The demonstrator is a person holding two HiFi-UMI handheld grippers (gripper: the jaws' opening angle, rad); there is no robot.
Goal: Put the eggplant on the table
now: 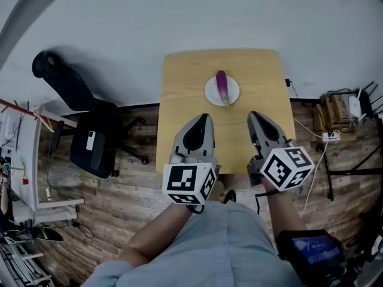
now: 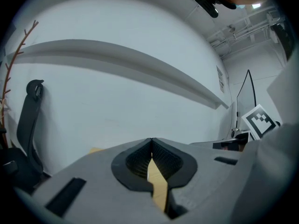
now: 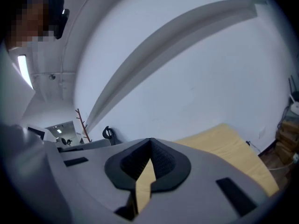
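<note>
Eggplant (image 1: pixel 222 86) rests on a plate (image 1: pixel 210 92) on the counter's (image 1: pixel 179 88) far half; left tool (image 1: pixel 204 118) and right tool (image 1: pixel 254 116) hover clenched, empty, over its near edge.

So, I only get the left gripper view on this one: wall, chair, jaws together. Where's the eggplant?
Observer: The eggplant lies on a white plate on the wooden table.
Operator: Is the other one holding anything?
Observer: No, the right hand-held gripper has its jaws together with nothing between them.
Operator: Are they near the plate?
Observer: In the head view the left hand-held gripper and the right one show over the table's near half, short of the plate.
</note>
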